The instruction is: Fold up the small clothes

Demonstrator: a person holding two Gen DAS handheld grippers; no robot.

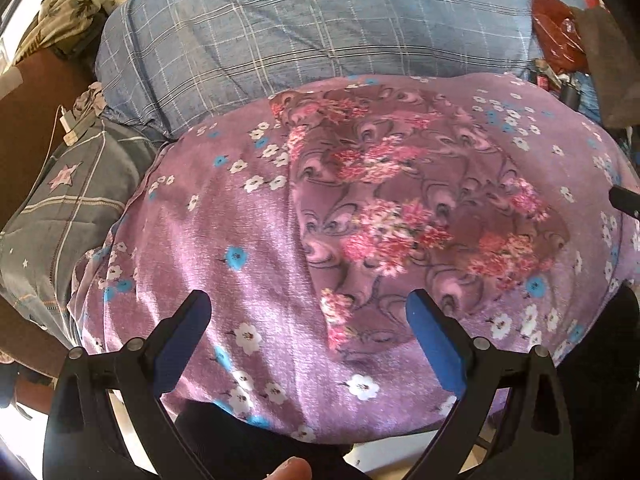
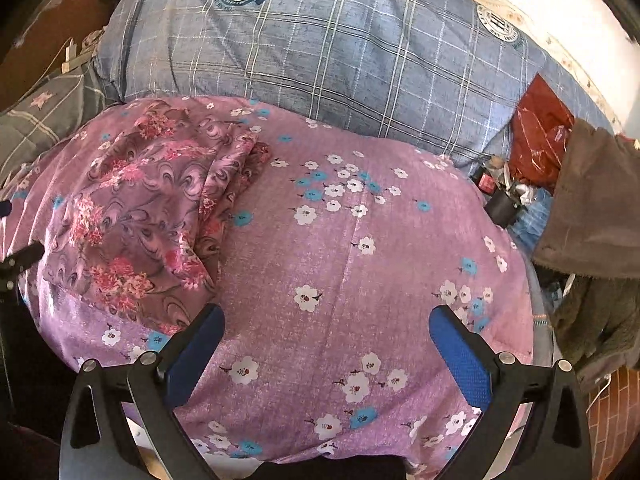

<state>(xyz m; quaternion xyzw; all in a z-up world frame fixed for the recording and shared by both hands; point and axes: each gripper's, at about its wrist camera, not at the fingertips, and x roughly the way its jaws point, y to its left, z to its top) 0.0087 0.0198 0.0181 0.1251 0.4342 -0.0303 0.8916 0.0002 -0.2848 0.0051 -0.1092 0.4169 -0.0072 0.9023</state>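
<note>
Mauve, swirl-printed thin garment lies folded on the lilac flowered blanket. We hold left gripper and right gripper spread, empty; it looks limp, slippery, so we'd pinch its edges.

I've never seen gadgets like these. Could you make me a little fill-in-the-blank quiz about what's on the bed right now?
1. The folded floral garment lies on a purple blanket printed with white and ____ flowers.
2. Behind the blanket sits a checked pillow whose main colour is ____.
3. The right gripper has its fingers spread, holding ____.
4. The pads on the left gripper are coloured ____.

Missing words: blue; blue; nothing; blue
</note>
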